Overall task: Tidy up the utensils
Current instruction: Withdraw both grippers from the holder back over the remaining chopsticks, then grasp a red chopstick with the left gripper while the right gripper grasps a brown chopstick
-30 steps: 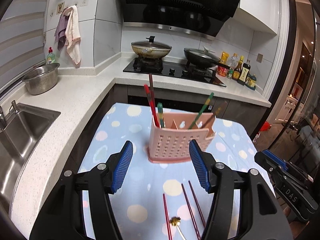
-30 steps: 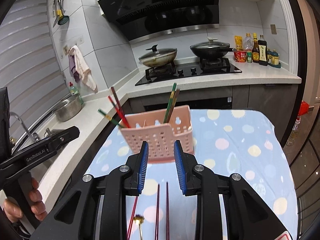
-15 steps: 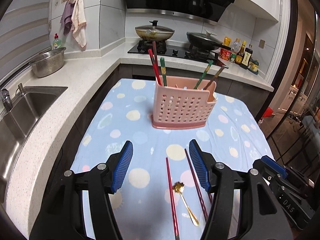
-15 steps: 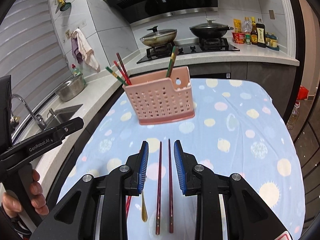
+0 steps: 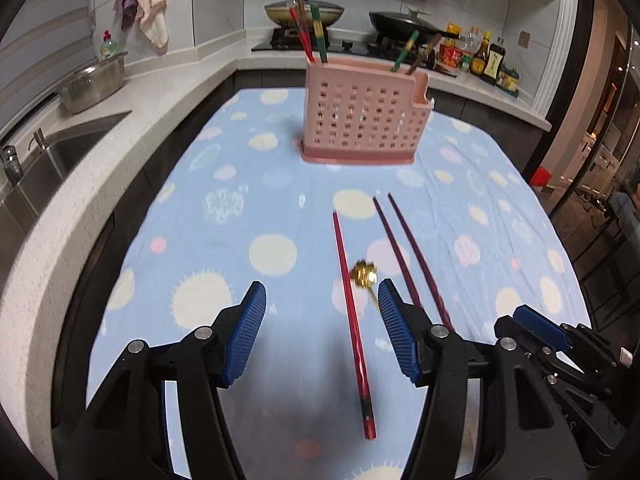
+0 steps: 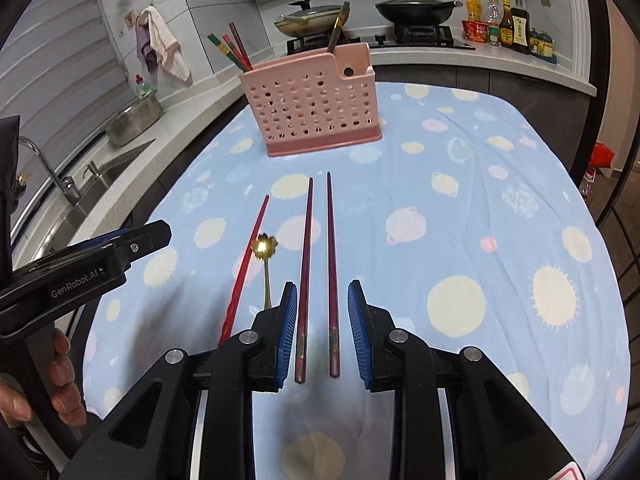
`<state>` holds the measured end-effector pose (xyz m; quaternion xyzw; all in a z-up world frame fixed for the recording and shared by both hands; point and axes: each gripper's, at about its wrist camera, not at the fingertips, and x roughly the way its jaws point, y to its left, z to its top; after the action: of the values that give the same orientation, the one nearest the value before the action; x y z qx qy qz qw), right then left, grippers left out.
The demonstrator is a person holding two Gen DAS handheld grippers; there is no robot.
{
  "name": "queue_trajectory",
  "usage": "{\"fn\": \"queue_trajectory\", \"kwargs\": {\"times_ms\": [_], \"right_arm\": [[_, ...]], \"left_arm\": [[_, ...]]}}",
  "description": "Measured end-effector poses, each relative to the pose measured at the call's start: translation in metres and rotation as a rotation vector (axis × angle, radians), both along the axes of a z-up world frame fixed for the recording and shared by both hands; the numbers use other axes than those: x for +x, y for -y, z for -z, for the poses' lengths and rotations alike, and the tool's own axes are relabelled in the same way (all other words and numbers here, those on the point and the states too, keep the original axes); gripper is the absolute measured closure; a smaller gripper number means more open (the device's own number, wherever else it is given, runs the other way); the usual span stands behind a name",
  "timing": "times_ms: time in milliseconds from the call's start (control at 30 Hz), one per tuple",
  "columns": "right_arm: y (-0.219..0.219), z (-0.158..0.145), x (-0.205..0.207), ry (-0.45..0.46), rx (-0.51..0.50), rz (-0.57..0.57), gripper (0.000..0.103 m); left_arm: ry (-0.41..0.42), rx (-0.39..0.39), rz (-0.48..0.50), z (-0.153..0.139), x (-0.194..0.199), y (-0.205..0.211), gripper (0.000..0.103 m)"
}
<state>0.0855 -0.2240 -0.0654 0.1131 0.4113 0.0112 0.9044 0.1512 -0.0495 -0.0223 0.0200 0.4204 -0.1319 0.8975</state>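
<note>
Plainly, the pink holder [image 6: 316, 104] stands upright far up the blue spotted cloth [image 6: 460, 208], already storing several chopsticks. Two dark chopsticks [image 6: 318, 264] lie parallel, likely the next pickup: the right gripper [image 6: 322, 328] straddles them, parted, gripping nothing. The left gripper [image 5: 322, 332] gapes empty around the red chopstick [image 5: 352, 308], beside the gold spoon [image 5: 364, 274].

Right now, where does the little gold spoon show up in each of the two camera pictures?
Left wrist view: the gold spoon lies low and right of centre, between the bright red chopstick and the right pad of the left claw.
Right wrist view: left of centre.
Shared landmark: the pink holder behind it.
</note>
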Motion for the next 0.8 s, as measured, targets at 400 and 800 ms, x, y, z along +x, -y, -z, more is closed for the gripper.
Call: {"fn": "queue_trajectory", "kwargs": {"times_ms": [400, 800], "right_arm": [[-0.001, 0.034, -0.008, -0.069, 0.007, 0.015, 0.077], [-0.006, 0.049, 0.004, -0.097, -0.009, 0.010, 0.077]], "left_arm": [[-0.119, 0.026, 0.025, 0.054, -0.031, -0.002, 0.048], [-0.167, 0.036, 0.049, 0.071, -0.034, 0.008, 0.048]]}}
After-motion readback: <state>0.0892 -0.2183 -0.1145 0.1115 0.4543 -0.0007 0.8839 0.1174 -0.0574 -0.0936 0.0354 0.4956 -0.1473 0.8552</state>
